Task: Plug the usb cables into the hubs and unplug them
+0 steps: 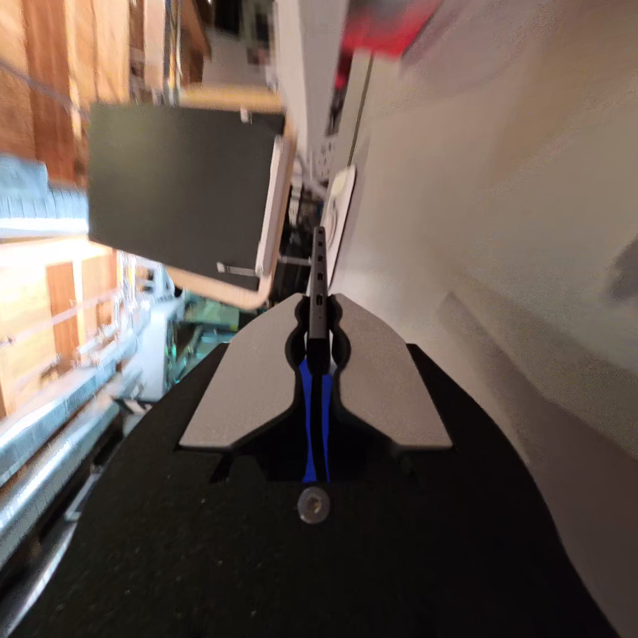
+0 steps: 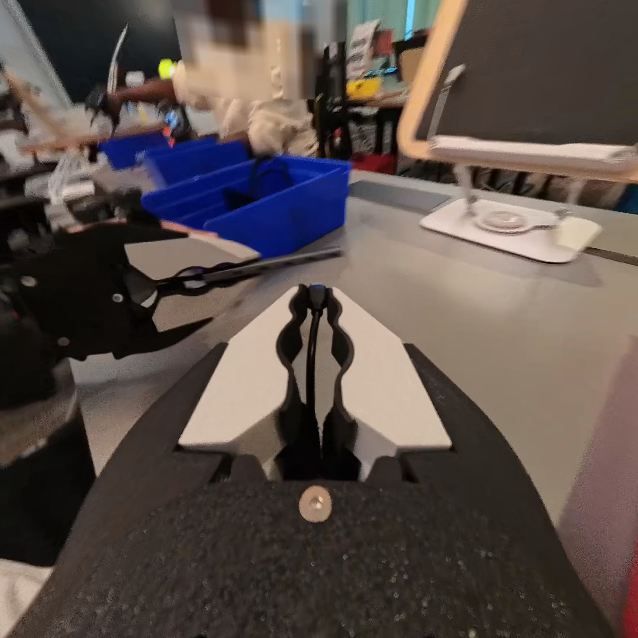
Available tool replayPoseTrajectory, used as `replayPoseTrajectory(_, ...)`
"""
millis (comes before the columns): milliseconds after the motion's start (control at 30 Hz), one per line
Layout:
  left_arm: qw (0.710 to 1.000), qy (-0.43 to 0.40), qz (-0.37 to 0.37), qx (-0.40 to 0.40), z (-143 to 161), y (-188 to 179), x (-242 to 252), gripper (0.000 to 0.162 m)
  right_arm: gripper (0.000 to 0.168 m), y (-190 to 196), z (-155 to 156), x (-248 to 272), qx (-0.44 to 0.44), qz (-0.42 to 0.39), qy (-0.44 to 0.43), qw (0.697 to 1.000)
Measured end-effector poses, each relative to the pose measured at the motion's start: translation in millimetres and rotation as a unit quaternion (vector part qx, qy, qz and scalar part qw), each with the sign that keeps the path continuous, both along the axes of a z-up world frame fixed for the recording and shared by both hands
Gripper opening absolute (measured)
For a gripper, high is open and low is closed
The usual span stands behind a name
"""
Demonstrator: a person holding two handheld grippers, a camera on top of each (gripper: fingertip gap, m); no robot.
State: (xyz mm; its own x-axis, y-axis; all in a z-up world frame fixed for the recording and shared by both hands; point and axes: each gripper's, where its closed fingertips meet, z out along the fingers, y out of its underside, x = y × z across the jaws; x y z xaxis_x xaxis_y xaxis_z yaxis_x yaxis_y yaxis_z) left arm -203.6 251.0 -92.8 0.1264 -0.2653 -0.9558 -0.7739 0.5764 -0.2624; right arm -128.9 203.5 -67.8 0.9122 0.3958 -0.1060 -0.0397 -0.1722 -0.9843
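The left gripper [image 1: 317, 310] is clamped on a slim grey hub [image 1: 318, 276], held above the table [image 2: 431, 310]. The right gripper [image 2: 316, 293] pinches a black plug [image 2: 316, 291], cable trailing back — level with the hub's ports. Keep the hub steady and line them up squarely.
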Motion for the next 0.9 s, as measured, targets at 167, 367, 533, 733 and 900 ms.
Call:
replayPoseTrajectory(167, 0.997, -0.074, 0.001, -0.031, 24.9, 7.6, -21.6, 0.01, 0.009, -14.0, 28.8, 54.0, 0.013, 0.027, 0.087, 0.996)
replayPoseTrajectory(367, 0.993, -0.075, -0.041, -0.08, 7.5, -24.2, 5.4, 0.01, 0.009, -20.4, 81.1, 84.8, 0.062, -0.006, 0.004, 0.998)
replayPoseTrajectory(533, 0.988, -0.104, -0.049, -0.104, 15.4, -31.1, 6.7, 0.01, 0.009, -28.7, 171.3, 160.9, 0.158, -0.123, -0.083, 0.976)
replayPoseTrajectory(733, 0.987, -0.107, -0.041, -0.116, 12.9, -24.0, 0.3, 0.01, 0.008, -34.9, 208.4, 249.1, 0.211, -0.242, -0.136, 0.937)
replayPoseTrajectory(900, 0.988, -0.095, -0.043, -0.113, 9.3, -25.7, 1.5, 0.01, 0.008, -10.1, 143.8, 299.5, 0.181, -0.314, -0.197, 0.911)
